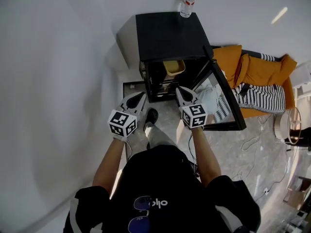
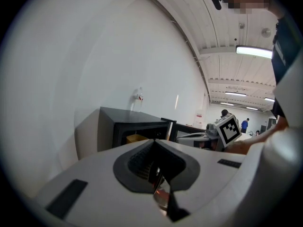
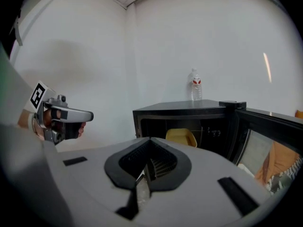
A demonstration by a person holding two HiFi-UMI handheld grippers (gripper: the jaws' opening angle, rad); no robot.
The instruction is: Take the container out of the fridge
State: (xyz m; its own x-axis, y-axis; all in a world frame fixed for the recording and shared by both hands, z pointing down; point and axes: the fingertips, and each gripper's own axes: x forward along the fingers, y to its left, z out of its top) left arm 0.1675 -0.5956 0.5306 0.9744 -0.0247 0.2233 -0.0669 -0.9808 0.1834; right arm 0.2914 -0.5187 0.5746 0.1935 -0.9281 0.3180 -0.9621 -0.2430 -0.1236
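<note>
I held both tools level in front of the fridge (image 1: 165, 35), which I judged the right approach line for the open compartment. The left gripper (image 1: 140, 97) had its jaws pressed together on nothing, and so did the right gripper (image 1: 181, 90); they would need to spread before any grasp. The door (image 1: 226, 100) stood swung out to the right, so the yellow container (image 1: 174, 67) was exposed on an upper shelf inside, well apart from both tools. A water bottle (image 1: 187, 3) stood at the back right corner of the fridge top. The fridge sat on a pale floor (image 1: 252, 154) against a white wall (image 1: 58, 57), with an orange sofa (image 1: 265, 69) beyond the door.
</note>
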